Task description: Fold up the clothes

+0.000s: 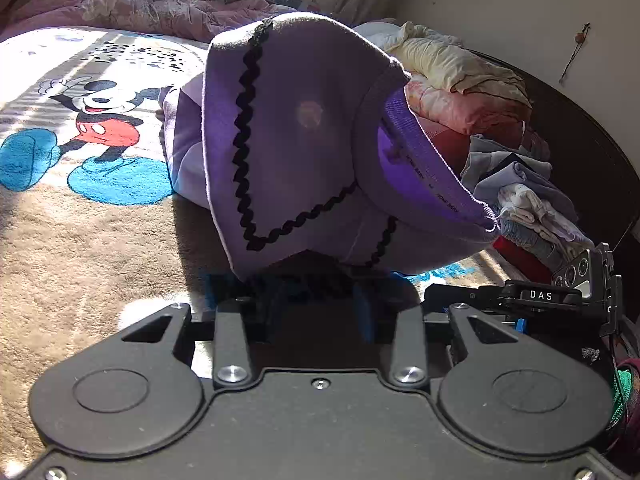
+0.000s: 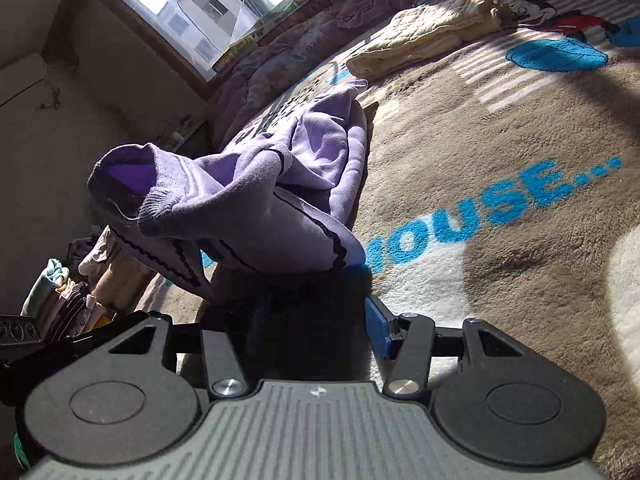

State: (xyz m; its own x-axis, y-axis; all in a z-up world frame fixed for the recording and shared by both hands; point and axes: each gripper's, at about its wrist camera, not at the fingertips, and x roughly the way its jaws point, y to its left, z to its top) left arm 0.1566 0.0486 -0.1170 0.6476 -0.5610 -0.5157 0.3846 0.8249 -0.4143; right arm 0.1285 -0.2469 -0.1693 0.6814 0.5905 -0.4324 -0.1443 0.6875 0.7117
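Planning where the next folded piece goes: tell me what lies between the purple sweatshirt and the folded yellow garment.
Only bare cartoon-mouse blanket separates the purple sweatshirt and folded yellow garment, per the right wrist view.

Purple garment (image 1: 304, 128) with black zigzag trim, bunched just beyond the left gripper (image 1: 316, 304). Jaws parted. Heaped clothes pile (image 1: 492, 120) at right.

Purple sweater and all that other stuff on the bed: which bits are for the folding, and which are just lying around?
For the folding:
- purple sweater
- left gripper
- right gripper
- folded yellow garment
- pile of unfolded clothes

Just lying about:
- Mickey Mouse blanket
- pink quilt
- window
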